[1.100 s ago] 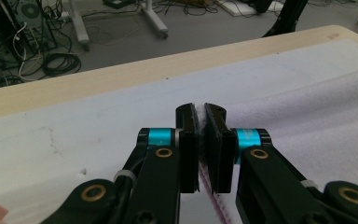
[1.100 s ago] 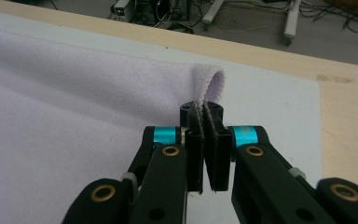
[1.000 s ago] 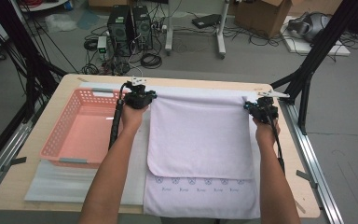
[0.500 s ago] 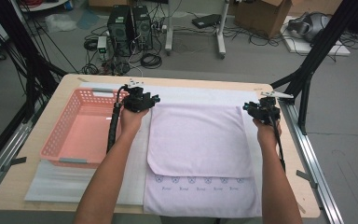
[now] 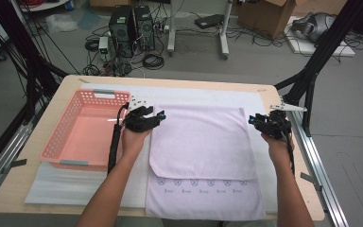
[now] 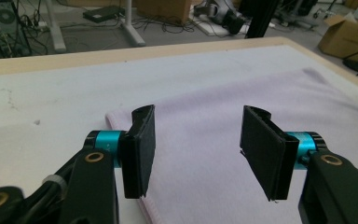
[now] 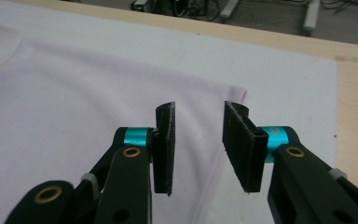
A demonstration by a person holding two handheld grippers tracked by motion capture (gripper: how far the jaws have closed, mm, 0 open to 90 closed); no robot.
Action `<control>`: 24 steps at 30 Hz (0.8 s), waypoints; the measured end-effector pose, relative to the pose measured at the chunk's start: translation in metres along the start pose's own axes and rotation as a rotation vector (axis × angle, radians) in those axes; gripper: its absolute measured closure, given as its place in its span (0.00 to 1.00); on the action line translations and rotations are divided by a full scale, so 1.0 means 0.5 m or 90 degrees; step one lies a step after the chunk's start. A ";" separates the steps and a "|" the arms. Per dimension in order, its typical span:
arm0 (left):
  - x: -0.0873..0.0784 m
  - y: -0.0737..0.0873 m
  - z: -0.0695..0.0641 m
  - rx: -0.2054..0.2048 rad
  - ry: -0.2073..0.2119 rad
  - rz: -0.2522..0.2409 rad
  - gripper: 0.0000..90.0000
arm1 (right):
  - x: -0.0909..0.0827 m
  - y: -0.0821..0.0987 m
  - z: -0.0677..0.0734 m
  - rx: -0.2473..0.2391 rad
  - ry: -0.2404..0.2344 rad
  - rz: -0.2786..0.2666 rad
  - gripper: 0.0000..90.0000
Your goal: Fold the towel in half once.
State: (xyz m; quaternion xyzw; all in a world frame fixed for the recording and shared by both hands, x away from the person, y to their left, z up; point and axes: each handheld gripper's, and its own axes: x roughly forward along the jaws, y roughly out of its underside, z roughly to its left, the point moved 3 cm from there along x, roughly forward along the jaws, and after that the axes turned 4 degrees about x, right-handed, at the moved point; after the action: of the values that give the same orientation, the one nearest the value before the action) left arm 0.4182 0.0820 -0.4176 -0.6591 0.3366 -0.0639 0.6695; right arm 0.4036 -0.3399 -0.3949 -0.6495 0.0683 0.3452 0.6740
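Note:
A pale lilac towel lies folded on the white mat; its upper layer ends short of a printed border near the front. My left gripper hovers at the towel's far left corner. In the left gripper view the left gripper is open over the towel, nothing between the pads. My right gripper sits at the far right corner. In the right gripper view the right gripper is open above the towel's edge. Both pairs of jaws have just been opening.
A pink plastic basket stands left of the towel, close to my left forearm. The wooden table edge runs along the far side. Black frame posts rise at the right; computers and cables lie on the floor beyond.
Both grippers let go of the towel's far edge and opened. Both hands drew back toward the person, and the far edge now lies nearer than before.

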 end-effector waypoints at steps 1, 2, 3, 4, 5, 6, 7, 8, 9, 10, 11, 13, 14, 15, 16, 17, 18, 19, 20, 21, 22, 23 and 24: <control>-0.003 0.005 -0.003 0.001 0.003 0.000 0.51 | -0.009 0.009 0.001 -0.002 -0.002 0.003 0.69; -0.008 0.013 -0.008 0.000 0.009 0.003 0.52 | -0.013 0.014 0.000 -0.001 -0.004 0.012 0.68; -0.013 0.019 -0.012 0.004 0.009 0.007 0.53 | -0.022 0.023 0.002 0.000 -0.008 0.014 0.68; -0.015 0.022 -0.015 0.008 0.015 0.016 0.53 | -0.030 0.031 0.003 -0.004 -0.011 0.010 0.68; -0.018 0.025 -0.020 0.011 0.023 0.023 0.54 | -0.035 0.038 0.003 -0.002 -0.014 0.010 0.68; -0.023 0.028 -0.025 0.008 0.024 0.013 0.54 | -0.042 0.046 0.004 -0.001 -0.016 0.012 0.68; -0.029 0.031 -0.029 0.009 0.027 0.007 0.55 | -0.047 0.056 0.004 -0.001 -0.016 0.014 0.68; -0.034 0.036 -0.034 0.006 0.032 0.006 0.55 | -0.053 0.065 0.004 0.000 -0.017 0.018 0.68; -0.038 0.041 -0.039 0.006 0.037 0.009 0.55 | -0.058 0.074 0.005 -0.001 -0.017 0.019 0.68; -0.043 0.047 -0.043 0.009 0.039 0.011 0.56 | -0.063 0.083 0.006 -0.005 -0.017 0.022 0.68; -0.048 0.052 -0.046 0.010 0.042 0.015 0.56 | -0.068 0.091 0.009 -0.005 -0.016 0.024 0.68; -0.058 0.061 -0.051 0.007 0.047 0.014 0.56 | -0.077 0.108 0.014 -0.011 -0.017 0.027 0.68; -0.064 0.067 -0.054 0.007 0.051 0.020 0.56 | -0.082 0.117 0.018 -0.013 -0.018 0.029 0.68; -0.068 0.070 -0.057 0.008 0.051 0.017 0.54 | -0.087 0.127 0.022 -0.019 -0.018 0.033 0.68; -0.074 0.075 -0.060 0.007 0.048 0.014 0.52 | -0.090 0.133 0.025 -0.021 -0.018 0.034 0.68; -0.080 0.081 -0.062 0.007 0.045 0.018 0.50 | -0.094 0.140 0.029 -0.023 -0.018 0.035 0.68; -0.085 0.088 -0.063 0.004 0.048 0.023 0.47 | -0.099 0.148 0.032 -0.023 -0.019 0.035 0.68; -0.090 0.094 -0.065 0.001 0.052 0.026 0.46 | -0.104 0.155 0.036 -0.026 -0.019 0.035 0.68; -0.096 0.100 -0.067 0.001 0.055 0.022 0.45 | -0.108 0.162 0.039 -0.028 -0.018 0.035 0.68; -0.103 0.107 -0.069 0.001 0.056 0.020 0.44 | -0.114 0.169 0.042 -0.029 -0.017 0.035 0.68; -0.109 0.114 -0.070 0.004 0.057 0.021 0.43 | -0.119 0.177 0.045 -0.031 -0.017 0.035 0.68; -0.117 0.122 -0.071 0.002 0.058 0.026 0.41 | -0.125 0.184 0.047 -0.034 -0.017 0.033 0.68; -0.122 0.127 -0.072 0.002 0.059 0.027 0.40 | -0.133 0.194 0.049 -0.032 -0.017 0.029 0.68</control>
State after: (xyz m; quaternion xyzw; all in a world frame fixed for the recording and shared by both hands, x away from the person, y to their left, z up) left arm 0.3294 0.0920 -0.4507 -0.6473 0.3812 -0.0806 0.6551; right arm 0.2909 -0.3503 -0.4357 -0.6598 0.0650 0.3707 0.6504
